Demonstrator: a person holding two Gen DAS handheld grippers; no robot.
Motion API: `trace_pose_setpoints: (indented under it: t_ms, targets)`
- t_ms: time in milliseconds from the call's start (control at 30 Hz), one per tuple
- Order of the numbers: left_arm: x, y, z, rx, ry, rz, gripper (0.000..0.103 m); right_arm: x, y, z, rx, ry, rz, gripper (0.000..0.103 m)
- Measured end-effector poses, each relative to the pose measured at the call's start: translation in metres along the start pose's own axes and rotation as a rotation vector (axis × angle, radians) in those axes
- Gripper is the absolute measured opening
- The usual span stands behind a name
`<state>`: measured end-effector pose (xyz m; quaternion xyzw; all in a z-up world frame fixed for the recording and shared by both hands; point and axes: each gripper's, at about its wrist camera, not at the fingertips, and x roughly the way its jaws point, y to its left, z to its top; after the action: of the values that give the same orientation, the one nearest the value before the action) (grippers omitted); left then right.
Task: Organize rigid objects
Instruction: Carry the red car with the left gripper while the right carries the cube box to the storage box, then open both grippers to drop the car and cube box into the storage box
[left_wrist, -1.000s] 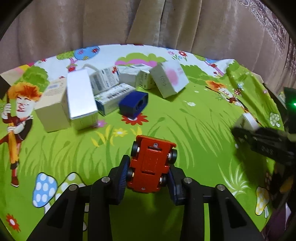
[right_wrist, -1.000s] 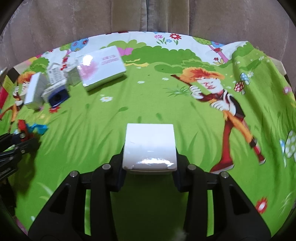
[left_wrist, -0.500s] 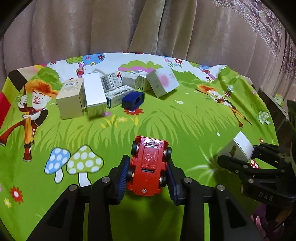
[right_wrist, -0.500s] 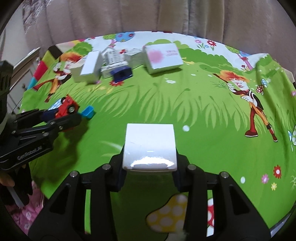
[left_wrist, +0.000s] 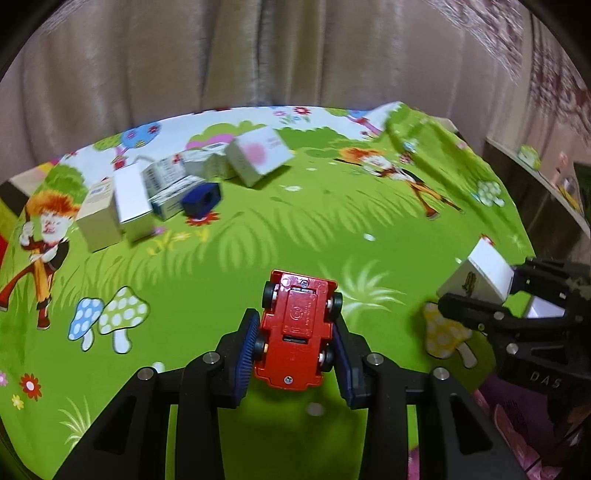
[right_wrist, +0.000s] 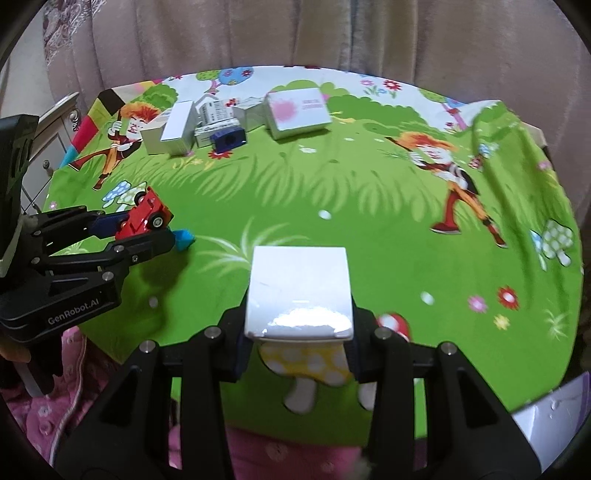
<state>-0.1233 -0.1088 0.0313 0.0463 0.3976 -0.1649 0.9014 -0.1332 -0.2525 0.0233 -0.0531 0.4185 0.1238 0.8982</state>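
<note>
Our red toy car (left_wrist: 297, 332) sits belly-up between the pads of the left gripper (left_wrist: 295, 338), clamped across its width, long axis running straight ahead toward the cluster of boxes (left_wrist: 177, 184) at the far left of the cloth (left_wrist: 295, 236). We judge that cluster the likely drop spot, well apart from both grippers but nearer the left. The right gripper (right_wrist: 297, 328) is closed on a white box (right_wrist: 299, 291) near the table's front edge. In the right view a small blue block (right_wrist: 183, 238) lies just beside the left gripper.
</note>
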Motion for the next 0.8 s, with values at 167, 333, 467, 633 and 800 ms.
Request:
trace_pose_setpoints:
  t_ms: [167, 333, 467, 633, 800]
  targets:
    - [-0.004, -0.027, -0.002, 0.065, 0.013, -0.029, 0.039, -0.019, -0.019, -0.016, 0.039, -0.002, -0.014, 0.045]
    - [-0.009, -0.057, -0.001, 0.134, 0.02, -0.07, 0.039, -0.042, -0.039, -0.03, 0.071, -0.022, -0.048, 0.045]
    - [-0.016, -0.084, 0.002, 0.195, 0.018, -0.114, 0.039, -0.056, -0.057, -0.044, 0.106, -0.027, -0.08, 0.045]
    - [-0.02, -0.115, 0.007, 0.246, 0.026, -0.18, 0.039, -0.071, -0.081, -0.065, 0.167, -0.018, -0.107, 0.045]
    - [-0.022, -0.161, 0.004, 0.37, 0.043, -0.238, 0.039, -0.08, -0.1, -0.089, 0.203, 0.003, -0.138, 0.045]
